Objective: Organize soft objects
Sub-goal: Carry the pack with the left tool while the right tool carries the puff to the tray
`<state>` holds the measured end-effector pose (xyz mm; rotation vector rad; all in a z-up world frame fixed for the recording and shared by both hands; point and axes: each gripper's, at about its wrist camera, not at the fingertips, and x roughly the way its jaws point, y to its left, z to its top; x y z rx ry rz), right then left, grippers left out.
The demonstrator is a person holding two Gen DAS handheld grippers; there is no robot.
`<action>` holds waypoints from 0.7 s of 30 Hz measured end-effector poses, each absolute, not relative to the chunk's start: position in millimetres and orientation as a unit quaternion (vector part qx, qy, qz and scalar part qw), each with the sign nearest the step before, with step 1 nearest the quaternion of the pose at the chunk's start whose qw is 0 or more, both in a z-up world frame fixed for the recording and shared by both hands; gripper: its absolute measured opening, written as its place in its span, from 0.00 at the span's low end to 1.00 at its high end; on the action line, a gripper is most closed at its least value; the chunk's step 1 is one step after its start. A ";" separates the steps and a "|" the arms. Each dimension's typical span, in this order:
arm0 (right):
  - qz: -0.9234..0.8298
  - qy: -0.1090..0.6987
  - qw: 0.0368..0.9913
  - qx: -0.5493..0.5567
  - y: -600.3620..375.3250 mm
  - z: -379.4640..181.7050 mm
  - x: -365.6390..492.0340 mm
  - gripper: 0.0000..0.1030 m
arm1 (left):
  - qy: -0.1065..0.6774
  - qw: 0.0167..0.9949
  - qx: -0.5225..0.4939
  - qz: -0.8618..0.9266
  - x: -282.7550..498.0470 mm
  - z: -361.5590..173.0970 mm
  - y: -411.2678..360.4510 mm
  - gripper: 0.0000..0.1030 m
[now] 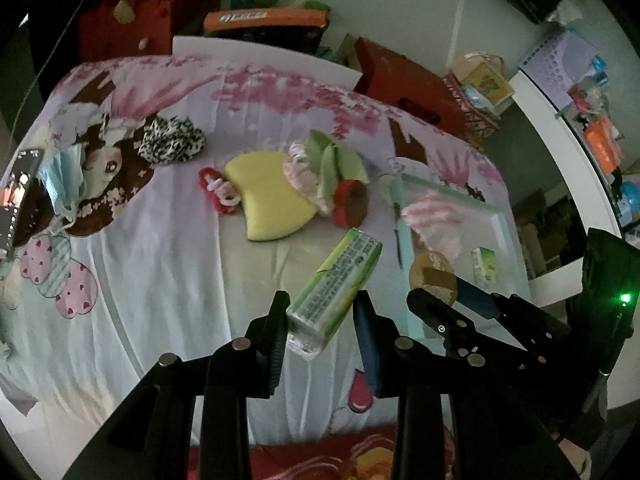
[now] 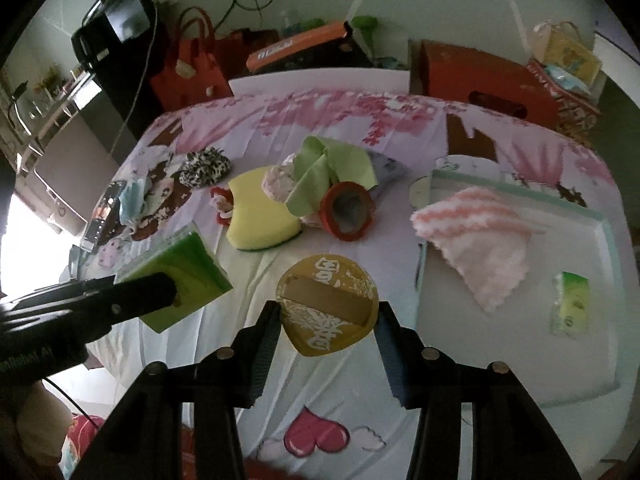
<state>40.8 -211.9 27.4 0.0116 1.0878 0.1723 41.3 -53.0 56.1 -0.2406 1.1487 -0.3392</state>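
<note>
My left gripper [image 1: 320, 312] is shut on a green tissue pack [image 1: 336, 284] and holds it above the bed; the pack also shows in the right wrist view [image 2: 176, 276]. My right gripper [image 2: 328, 320] is shut on a round yellow-brown pad [image 2: 326, 306], just left of the pale tray [image 2: 600, 280]. The tray holds a pink striped cloth [image 2: 476, 236] and a small green tissue pack [image 2: 570, 304]. On the bed lie a yellow sponge [image 2: 256, 216], a green cloth [image 2: 324, 172], a red tape roll [image 2: 348, 210] and a leopard scrunchie [image 2: 204, 168].
A blue face mask [image 1: 60, 176] and a phone [image 1: 16, 196] lie at the bed's left edge. Red bags and boxes [image 2: 480, 76] stand behind the bed. A red-white hair tie [image 2: 222, 204] lies beside the sponge.
</note>
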 end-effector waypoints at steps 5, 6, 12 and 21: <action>0.074 0.500 0.863 0.014 -230.9 47.3 21.7 0.49 | 0.529 0.827 -0.095 -0.166 28.2 73.2 -75.3 0.33; 0.073 0.498 0.864 0.015 -234.9 50.1 19.0 0.49 | 0.527 0.828 -0.091 -0.168 25.5 76.6 -81.6 0.33; 0.058 0.486 0.872 0.032 -269.4 63.8 1.2 0.49 | 0.521 0.832 -0.063 -0.179 13.7 87.6 -118.0 0.33; 0.027 0.483 0.873 0.063 -331.2 60.5 -14.2 0.49 | 0.528 0.826 -0.022 -0.196 10.0 85.3 -178.7 0.33</action>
